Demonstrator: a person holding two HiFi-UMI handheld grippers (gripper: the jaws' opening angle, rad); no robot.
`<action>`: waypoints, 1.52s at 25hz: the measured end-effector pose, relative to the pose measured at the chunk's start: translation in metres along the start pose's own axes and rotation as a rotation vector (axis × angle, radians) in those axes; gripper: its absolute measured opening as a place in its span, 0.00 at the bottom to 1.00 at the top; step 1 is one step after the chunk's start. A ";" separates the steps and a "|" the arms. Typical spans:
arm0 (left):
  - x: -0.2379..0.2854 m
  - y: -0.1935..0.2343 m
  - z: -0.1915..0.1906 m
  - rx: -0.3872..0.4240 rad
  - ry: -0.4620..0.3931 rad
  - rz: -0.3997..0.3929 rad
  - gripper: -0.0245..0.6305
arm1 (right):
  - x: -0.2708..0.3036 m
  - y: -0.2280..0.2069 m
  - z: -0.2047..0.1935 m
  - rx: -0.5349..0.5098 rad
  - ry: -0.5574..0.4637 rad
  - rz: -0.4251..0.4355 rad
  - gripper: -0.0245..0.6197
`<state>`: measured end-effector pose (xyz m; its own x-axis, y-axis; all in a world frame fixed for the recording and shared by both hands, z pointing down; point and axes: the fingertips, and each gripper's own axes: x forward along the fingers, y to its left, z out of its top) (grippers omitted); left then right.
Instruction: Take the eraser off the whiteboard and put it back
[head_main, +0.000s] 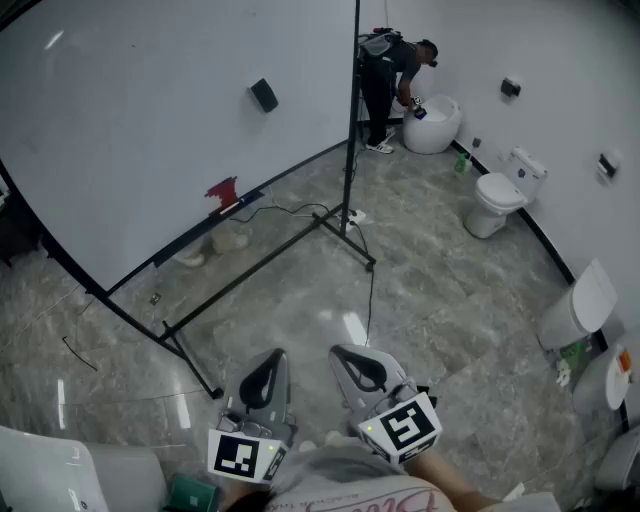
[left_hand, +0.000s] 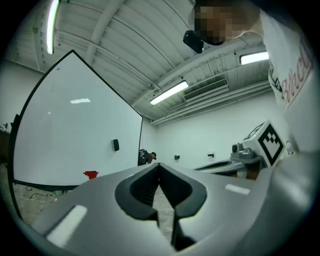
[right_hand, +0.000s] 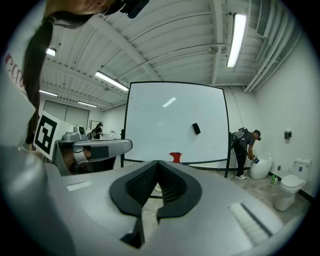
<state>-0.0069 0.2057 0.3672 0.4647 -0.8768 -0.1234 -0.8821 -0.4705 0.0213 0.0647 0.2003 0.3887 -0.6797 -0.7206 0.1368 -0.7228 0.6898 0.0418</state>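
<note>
Grey marbled floor (head_main: 450, 300) fills most of the head view. A large whiteboard (head_main: 150, 120) on a black wheeled stand (head_main: 270, 258) stands across the upper left, its face blank. White toilets (head_main: 500, 192) line the right-hand wall, with more white fixtures along the right edge. At the far end of the board a person (head_main: 392, 72) bends over a round white bowl (head_main: 432, 125); a small green bottle (head_main: 461, 163) stands on the floor just beside it. Left gripper (head_main: 268, 366) and right gripper (head_main: 350, 356) are low in the frame, side by side, close to the wearer's body, both pointing toward the board and well apart from it. Left gripper view: jaws clenched, tips meeting, nothing between them, only floor visible through the slot behind the tips. Right gripper view: the same, jaws closed tip to tip and empty. The eraser (head_main: 264, 95), a small dark block, sits tilted on the whiteboard face, in its upper right part, far from both grippers. It also shows in the left gripper view (left_hand: 116, 145) and the right gripper view (right_hand: 196, 129). A small red object (head_main: 223, 193) sits at the board's lower edge, below and to the left of the eraser; what it is cannot be made out.
</note>
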 end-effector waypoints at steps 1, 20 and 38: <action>0.001 -0.001 0.000 -0.002 0.000 -0.001 0.04 | 0.000 0.000 0.001 -0.001 -0.004 0.003 0.04; 0.005 0.000 -0.004 -0.020 0.005 0.068 0.04 | -0.009 -0.015 -0.009 0.025 0.012 0.031 0.04; 0.070 0.055 -0.014 -0.058 -0.009 0.068 0.04 | 0.050 -0.062 -0.009 0.004 0.036 0.024 0.04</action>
<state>-0.0219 0.1175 0.3738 0.4030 -0.9061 -0.1290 -0.9056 -0.4152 0.0868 0.0770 0.1223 0.4023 -0.6917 -0.7010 0.1735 -0.7071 0.7063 0.0342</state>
